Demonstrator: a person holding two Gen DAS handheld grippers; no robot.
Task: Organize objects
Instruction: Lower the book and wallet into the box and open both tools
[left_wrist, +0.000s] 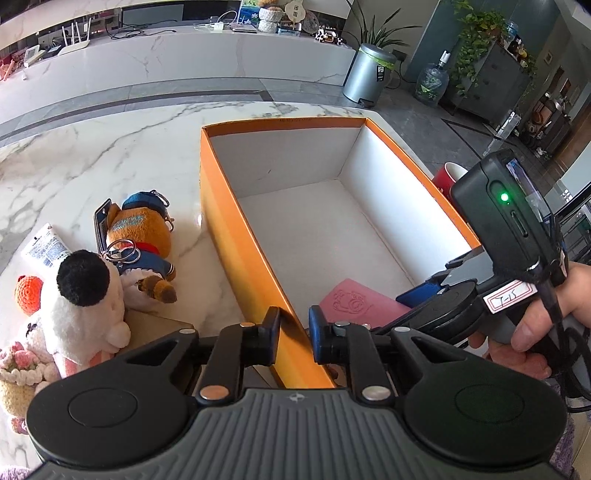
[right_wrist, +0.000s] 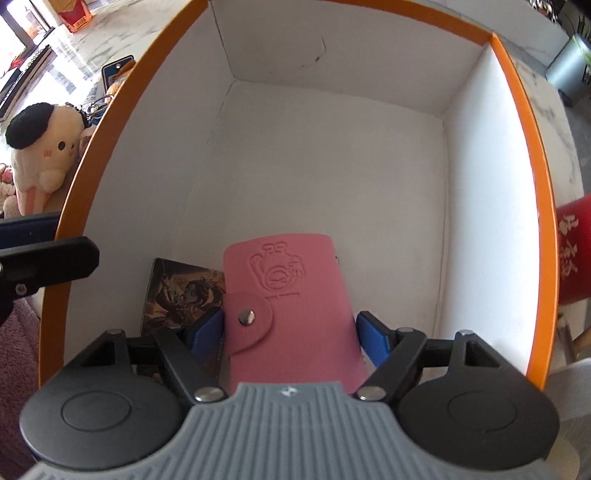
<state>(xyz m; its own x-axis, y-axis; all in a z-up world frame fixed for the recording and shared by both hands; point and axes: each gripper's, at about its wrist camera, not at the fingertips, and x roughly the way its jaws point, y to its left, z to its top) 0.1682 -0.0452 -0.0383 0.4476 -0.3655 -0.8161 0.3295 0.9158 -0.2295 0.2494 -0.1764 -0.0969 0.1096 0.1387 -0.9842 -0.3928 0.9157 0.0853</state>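
Note:
An orange box (left_wrist: 236, 236) with a white inside stands on the marble table; it also shows in the right wrist view (right_wrist: 532, 155). My left gripper (left_wrist: 294, 334) straddles the box's near left wall, with the wall between its fingers. My right gripper (right_wrist: 291, 332) is inside the box, shut on a pink card wallet (right_wrist: 291, 295), also seen in the left wrist view (left_wrist: 354, 301). A dark printed card pack (right_wrist: 181, 291) lies on the box floor beside the wallet.
Left of the box lie a brown bear plush (left_wrist: 142, 243), a white plush with a black tuft (left_wrist: 88, 295), a white tube (left_wrist: 46, 245) and crocheted toys (left_wrist: 22, 365). A red cup (right_wrist: 574, 251) stands right of the box.

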